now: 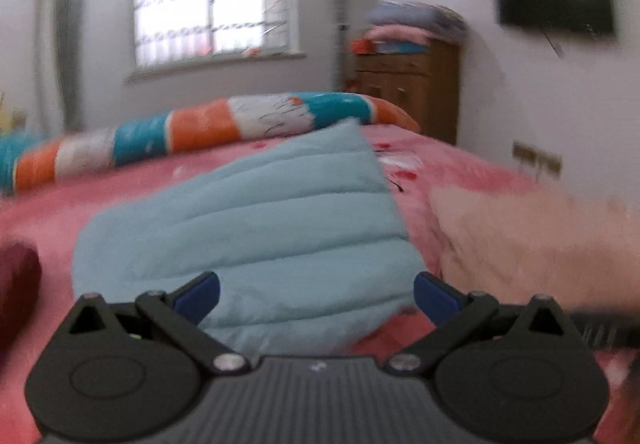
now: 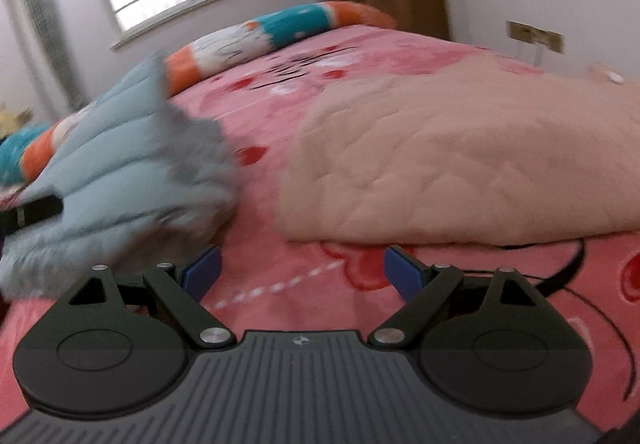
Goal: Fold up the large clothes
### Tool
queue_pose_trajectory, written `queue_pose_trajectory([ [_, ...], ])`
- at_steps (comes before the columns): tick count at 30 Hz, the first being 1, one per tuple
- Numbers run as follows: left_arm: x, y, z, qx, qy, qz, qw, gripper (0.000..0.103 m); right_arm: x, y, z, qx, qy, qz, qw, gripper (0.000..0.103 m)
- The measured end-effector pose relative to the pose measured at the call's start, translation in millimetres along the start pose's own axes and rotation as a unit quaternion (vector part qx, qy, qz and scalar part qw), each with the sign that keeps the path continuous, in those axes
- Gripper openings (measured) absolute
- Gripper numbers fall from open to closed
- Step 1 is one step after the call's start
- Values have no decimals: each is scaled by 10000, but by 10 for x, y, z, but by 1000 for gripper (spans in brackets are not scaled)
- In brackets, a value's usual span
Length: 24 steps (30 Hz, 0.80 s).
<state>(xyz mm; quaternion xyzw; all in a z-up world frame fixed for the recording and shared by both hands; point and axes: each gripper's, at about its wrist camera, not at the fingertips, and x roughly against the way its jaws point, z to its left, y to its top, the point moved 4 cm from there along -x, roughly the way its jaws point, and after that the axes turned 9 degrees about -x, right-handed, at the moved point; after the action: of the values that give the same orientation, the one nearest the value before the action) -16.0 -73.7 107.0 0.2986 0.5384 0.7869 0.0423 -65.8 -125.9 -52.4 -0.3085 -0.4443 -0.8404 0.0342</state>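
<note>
Leftmost, the blue quilted garment (image 1: 244, 228) lies on the pink bed (image 1: 48, 228) toward its near left edge, in front of the striped bolster (image 1: 200, 128). The left hand-held gripper (image 1: 316, 296) hangs over it, jaws spread wide, holding nothing. Right of it, the peach quilted garment (image 2: 460, 160) lies near the bed's right edge, just beyond the right hand-held gripper (image 2: 302, 268), also wide and empty.

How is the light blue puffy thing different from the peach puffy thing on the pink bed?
The light blue quilted garment has straight stitched stripes and grey fuzzy lining; the peach quilted garment has wavy stitching and shows no lining. The blue one looks bunched and blurred; the peach one lies flat and spread. Both are padded and lie on the pink bed.
</note>
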Motion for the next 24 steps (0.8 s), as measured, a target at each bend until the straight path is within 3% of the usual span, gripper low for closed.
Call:
queue_pose_trajectory([
  [6, -263, -92, -409, -1212, 99, 198, 9924, 102, 16, 83, -314, -689, -302, -41, 9972, 103],
  [9, -438, -116, -534, -1782, 529, 327, 9820, 89, 44, 76, -338, -867, -232, -8, 9960, 103],
  [12, -583, -90, -595, -2017, 765, 378, 9757, 87, 80, 32, -335, -902, -177, -11, 9958, 103],
  [14, -697, -62, -646, -2173, 895, 499, 9707, 77, 114, 38, -353, -920, -164, -51, 9956, 103],
  [16, -762, -17, -604, -2099, 1004, 540, 9711, 68, 131, 29, -373, -957, -164, -73, 9952, 103],
  [18, -674, 5, -492, -1725, 996, 548, 9784, 59, 74, 47, -354, -997, -179, -36, 9949, 103],
  [20, -606, 20, -361, -1376, 1006, 519, 9840, 40, 25, 73, -351, -1028, -173, 22, 9946, 103],
  [22, -543, 60, -250, -1112, 1101, 478, 9865, 28, 25, 62, -336, -1038, -126, 57, 9945, 103],
  [24, -465, 99, -129, -813, 1200, 431, 9885, 22, 15, 75, -320, -1021, -74, 82, 9947, 103],
])
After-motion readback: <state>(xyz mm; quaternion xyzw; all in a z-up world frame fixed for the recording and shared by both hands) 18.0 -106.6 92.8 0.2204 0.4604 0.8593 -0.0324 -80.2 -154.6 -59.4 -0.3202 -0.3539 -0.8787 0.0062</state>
